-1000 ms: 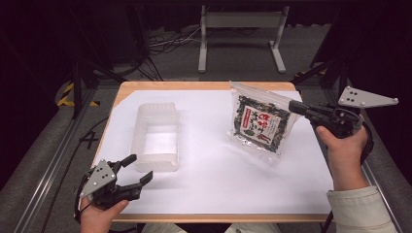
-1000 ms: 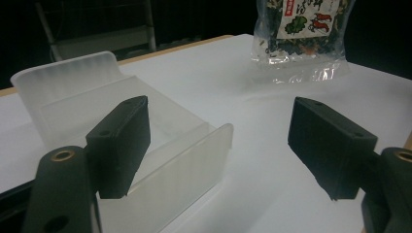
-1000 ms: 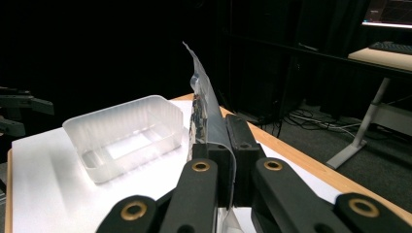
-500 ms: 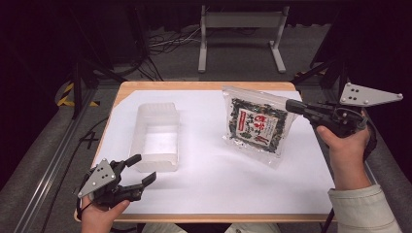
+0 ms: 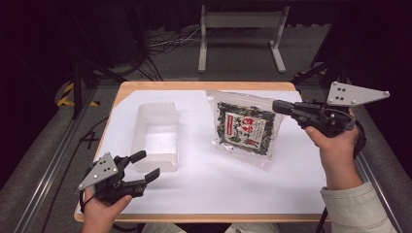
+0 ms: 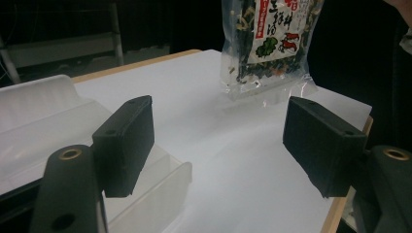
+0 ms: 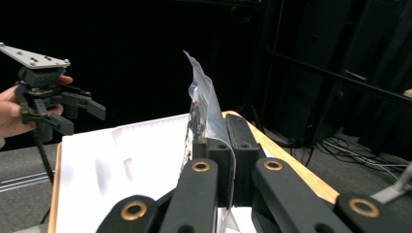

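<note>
Lab or studio recording bay — black surrounds, loose floor cables (image 5: 167,41), metal stand (image 5: 241,29), paper-covered table (image 5: 194,86).

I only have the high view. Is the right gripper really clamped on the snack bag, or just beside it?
Observer: Clamped. In the right gripper view the right gripper has both pads pressed together on the clear edge of the snack bag.
Operator: Is the bag off the table?
Observer: Yes. The left gripper view shows the bag's bottom seam hanging clear above the white table.
Operator: Left gripper holding anything?
Observer: No. The left gripper has its jaws apart with nothing between them, and they have just been closing a little.
Operator: Where's the container from it?
Observer: The clear container lies just past its left jaw.
</note>
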{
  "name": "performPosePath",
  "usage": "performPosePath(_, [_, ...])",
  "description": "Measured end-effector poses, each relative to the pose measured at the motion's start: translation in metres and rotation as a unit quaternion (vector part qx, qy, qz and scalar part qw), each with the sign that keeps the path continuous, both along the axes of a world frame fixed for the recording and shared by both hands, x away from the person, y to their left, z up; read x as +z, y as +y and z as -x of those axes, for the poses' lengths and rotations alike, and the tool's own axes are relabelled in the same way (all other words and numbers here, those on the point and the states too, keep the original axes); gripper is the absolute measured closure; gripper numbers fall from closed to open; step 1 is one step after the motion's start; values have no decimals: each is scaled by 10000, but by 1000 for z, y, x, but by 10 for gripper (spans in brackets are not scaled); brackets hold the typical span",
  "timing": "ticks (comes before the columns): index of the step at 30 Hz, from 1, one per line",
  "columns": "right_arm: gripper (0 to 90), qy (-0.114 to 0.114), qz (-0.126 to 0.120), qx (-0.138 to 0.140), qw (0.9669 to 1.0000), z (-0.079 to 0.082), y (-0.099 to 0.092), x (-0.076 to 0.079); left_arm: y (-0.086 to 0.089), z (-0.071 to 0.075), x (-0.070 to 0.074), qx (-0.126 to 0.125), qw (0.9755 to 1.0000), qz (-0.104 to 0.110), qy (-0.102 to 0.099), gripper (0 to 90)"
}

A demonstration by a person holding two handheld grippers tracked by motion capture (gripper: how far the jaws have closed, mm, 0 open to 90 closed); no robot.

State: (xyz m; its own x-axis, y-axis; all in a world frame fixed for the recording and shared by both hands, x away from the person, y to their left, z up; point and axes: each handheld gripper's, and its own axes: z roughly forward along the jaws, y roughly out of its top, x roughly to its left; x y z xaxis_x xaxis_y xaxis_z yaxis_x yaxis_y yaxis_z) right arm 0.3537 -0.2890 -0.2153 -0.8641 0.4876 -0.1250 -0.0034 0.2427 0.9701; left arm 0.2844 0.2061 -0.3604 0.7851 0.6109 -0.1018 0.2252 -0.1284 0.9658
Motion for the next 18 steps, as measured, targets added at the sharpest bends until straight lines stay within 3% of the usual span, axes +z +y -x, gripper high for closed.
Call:
performPosePath(2, [900, -10, -6, 70, 10000, -1, 5, 1, -2, -1, 2, -38, 10000, 22, 26, 283])
performPosePath(4, [900, -12, -15, 123, 9999, -1, 9, 1, -7, -4, 5, -120, 9999, -97, -10, 279])
performPosePath(12, [900, -46, -77, 390, 9992, -1, 26, 2, -26, -19, 11, -406, 9989, 147, -154, 280])
performPosePath(18, [900, -57, -82, 540, 9985, 0, 32, 2, -42, -27, 21, -598, 9977, 83, -297, 282])
